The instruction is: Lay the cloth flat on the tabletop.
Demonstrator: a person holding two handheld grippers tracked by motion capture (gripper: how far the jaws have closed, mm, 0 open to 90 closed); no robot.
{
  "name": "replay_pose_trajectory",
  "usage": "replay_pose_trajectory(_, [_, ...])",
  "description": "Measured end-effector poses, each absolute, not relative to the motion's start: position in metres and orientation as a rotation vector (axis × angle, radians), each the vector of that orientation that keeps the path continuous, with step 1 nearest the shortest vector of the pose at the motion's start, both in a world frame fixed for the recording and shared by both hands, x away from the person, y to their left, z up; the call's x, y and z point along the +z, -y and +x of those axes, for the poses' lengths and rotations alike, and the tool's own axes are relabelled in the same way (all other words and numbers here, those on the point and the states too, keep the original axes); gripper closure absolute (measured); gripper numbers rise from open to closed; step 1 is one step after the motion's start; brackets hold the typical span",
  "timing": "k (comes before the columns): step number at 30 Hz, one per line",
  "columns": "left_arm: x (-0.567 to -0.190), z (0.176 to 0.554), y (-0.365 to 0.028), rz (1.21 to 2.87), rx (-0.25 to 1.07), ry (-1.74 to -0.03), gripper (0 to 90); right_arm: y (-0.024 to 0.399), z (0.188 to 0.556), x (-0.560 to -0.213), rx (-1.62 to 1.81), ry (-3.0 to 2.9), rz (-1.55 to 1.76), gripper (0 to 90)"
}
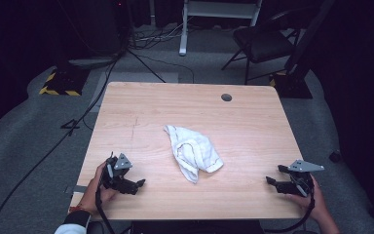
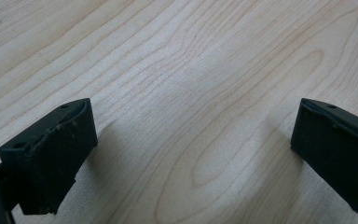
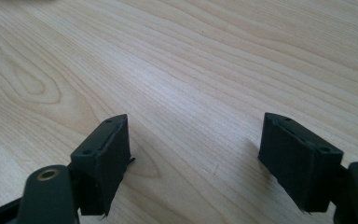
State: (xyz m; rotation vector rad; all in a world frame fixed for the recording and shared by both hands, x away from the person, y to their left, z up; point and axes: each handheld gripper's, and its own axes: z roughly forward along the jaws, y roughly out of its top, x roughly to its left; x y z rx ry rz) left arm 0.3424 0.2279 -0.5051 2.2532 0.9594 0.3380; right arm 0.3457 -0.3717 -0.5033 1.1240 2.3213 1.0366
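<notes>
A crumpled white cloth (image 1: 193, 152) lies near the middle of the light wooden table (image 1: 253, 126). My left gripper (image 1: 137, 185) rests low at the table's front left, held by a hand, its jaws pointing right toward the cloth. In the left gripper view the gripper (image 2: 193, 140) stands open over bare wood, nothing between the jaws. My right gripper (image 1: 271, 175) sits at the front right, jaws pointing left. In the right gripper view that gripper (image 3: 196, 154) is also open over bare wood. Both grippers are well apart from the cloth.
A round grommet hole (image 1: 226, 97) sits near the table's far edge. Beyond the table stand a black folding chair (image 1: 263, 41), a white frame leg (image 1: 182, 29) and cables on grey carpet (image 1: 34, 141). A yellow-black striped base (image 1: 58, 85) lies far left.
</notes>
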Motion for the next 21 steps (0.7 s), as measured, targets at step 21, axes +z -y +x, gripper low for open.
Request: replay_pose_trajectory(21, [-0.504, 0.334, -0.211, 2.291, 0.303, -0.881, 0.7, 0.366, 0.35, -0.501, 1.029, -2.376, 1.075, 24.0])
